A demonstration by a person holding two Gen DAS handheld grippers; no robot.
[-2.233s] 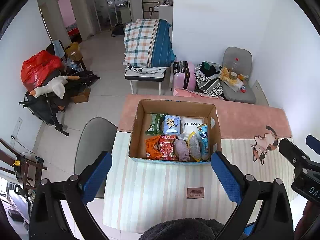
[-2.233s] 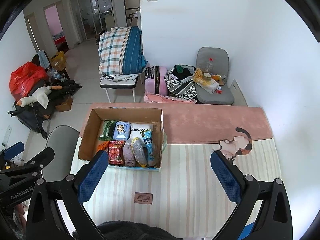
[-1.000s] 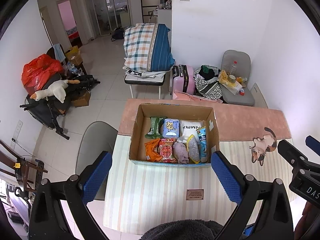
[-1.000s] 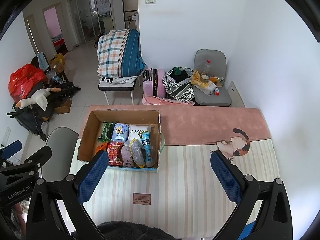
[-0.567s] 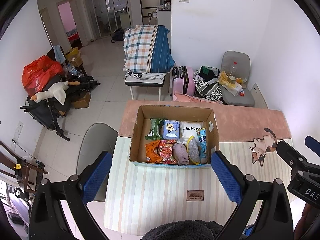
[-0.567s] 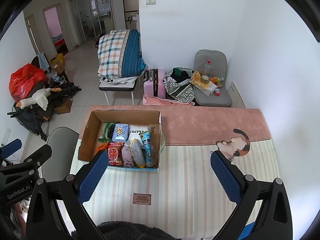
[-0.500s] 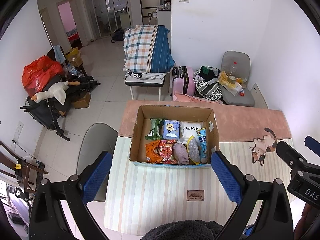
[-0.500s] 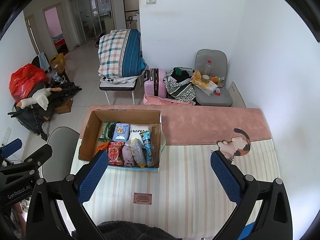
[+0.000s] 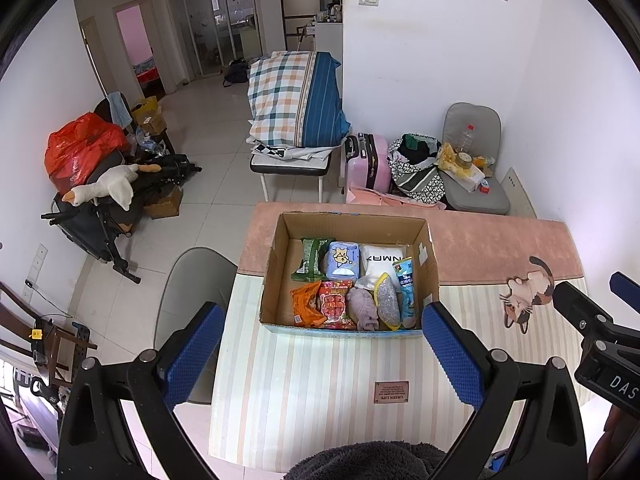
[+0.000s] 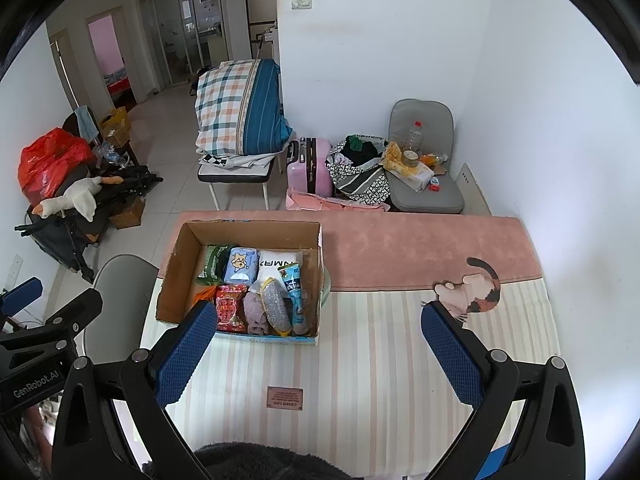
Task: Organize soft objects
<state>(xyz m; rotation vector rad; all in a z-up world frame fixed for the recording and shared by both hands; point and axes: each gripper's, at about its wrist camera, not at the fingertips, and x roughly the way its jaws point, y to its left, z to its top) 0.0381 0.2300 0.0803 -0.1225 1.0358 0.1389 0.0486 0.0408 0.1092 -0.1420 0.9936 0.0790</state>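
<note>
An open cardboard box (image 9: 280,240) stands on the striped table (image 9: 320,380). It holds several soft packs: a green pack (image 9: 311,254), a blue tissue pack (image 9: 342,260), a white pack (image 9: 382,261), an orange pouch (image 9: 305,304), a red pack (image 9: 335,304), a purple cloth (image 9: 362,307) and a silver sponge (image 9: 387,300). The box also shows in the right wrist view (image 10: 180,264). My left gripper (image 9: 322,346) is open and empty, high above the table's near side. My right gripper (image 10: 318,344) is open and empty, to the right of the left one.
A cat-shaped mat (image 10: 474,288) lies at the table's right on a pink runner (image 10: 400,248). A small brown label (image 10: 285,398) sits near the front. A grey chair (image 9: 192,280) stands left of the table. Beyond are a bedding-stacked bench (image 9: 296,112), pink suitcase (image 9: 366,162) and cluttered chair (image 9: 472,176).
Both grippers have risen and drawn back slightly, so the box looks a little smaller and farther. Both stay open and empty. Nothing in the box has moved.
</note>
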